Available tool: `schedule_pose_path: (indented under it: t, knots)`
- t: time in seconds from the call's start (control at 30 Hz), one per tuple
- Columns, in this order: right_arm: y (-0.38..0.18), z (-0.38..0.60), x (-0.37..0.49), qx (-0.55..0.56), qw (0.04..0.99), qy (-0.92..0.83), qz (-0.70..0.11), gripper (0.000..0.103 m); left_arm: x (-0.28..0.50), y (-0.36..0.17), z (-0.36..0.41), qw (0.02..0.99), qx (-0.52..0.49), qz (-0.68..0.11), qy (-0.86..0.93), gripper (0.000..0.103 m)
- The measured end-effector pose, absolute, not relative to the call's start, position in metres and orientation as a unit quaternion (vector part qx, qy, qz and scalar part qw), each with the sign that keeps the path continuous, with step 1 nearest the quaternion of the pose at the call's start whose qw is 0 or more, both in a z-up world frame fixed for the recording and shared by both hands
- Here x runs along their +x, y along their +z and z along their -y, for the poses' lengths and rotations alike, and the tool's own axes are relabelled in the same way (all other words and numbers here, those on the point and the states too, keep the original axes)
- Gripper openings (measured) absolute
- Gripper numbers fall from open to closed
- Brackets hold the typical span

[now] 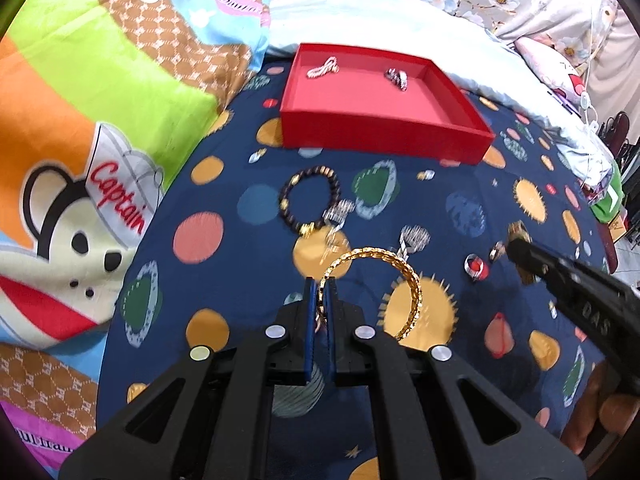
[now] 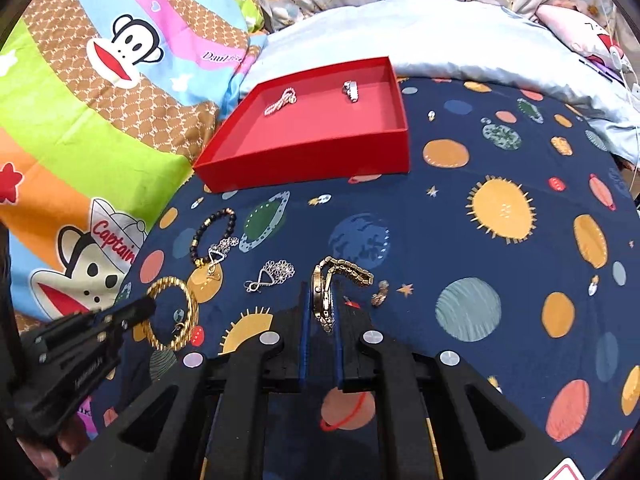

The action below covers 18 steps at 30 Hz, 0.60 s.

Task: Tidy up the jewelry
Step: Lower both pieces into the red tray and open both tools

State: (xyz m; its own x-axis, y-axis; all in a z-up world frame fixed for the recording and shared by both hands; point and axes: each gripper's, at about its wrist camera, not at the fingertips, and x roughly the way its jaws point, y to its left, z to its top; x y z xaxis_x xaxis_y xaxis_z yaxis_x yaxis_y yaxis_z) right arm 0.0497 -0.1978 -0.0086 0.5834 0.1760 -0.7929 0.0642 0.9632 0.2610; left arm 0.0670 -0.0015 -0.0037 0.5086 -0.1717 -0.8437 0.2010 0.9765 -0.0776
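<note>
Left gripper (image 1: 320, 300): its jaws are clamped on the gold bangle (image 1: 400, 280), which is held up over the navy planet-print sheet (image 1: 440, 200).
Right gripper (image 2: 320, 304): its jaws are pressed together on the gold wristwatch (image 2: 324, 284); the watch's strap is seen draped to the right of the blue pads.
Red tray (image 2: 312, 160): it is set at the far side of the sheet, against a pale blue pillow (image 2: 440, 32); a silver chain (image 2: 280, 102) and a silver ring-like piece (image 2: 351, 90) are laid well apart inside it.
Beaded bracelet (image 2: 212, 232): dark with gold beads, left on the sheet between the tray and the grippers.
Silver pendants: one (image 2: 218, 256) is placed just beside the bracelet, another (image 2: 274, 274) near the watch.
Small pieces: a tiny earring-like item (image 2: 380, 293) is seen on the sheet just right of the watch strap.
Bedding: a cartoon-monkey quilt (image 2: 100, 120) is spread at the left.
</note>
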Motion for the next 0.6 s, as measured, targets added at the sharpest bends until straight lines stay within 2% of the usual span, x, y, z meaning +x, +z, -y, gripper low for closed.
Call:
schedule_pose_path:
  t: [0.27, 0.43, 0.6]
  knots:
    - [0.023, 0.215, 0.083, 0.112, 0.898, 0.035, -0.424, 0.008, 0.117, 0.031, 0.021, 0.890, 0.011, -0.442, -0.116, 0.004]
    - [0.045, 0.225, 0.140, 0.099, 0.911, 0.042, -0.399, 0.008, 0.167, 0.052, 0.036, 0.906, 0.017, -0.408, -0.112, 0.004]
    - [0.042, 0.229, 0.208, 0.093, 0.909, 0.051, -0.404, 0.009, 0.227, 0.054, 0.051, 0.910, 0.026, -0.399, -0.107, 0.004]
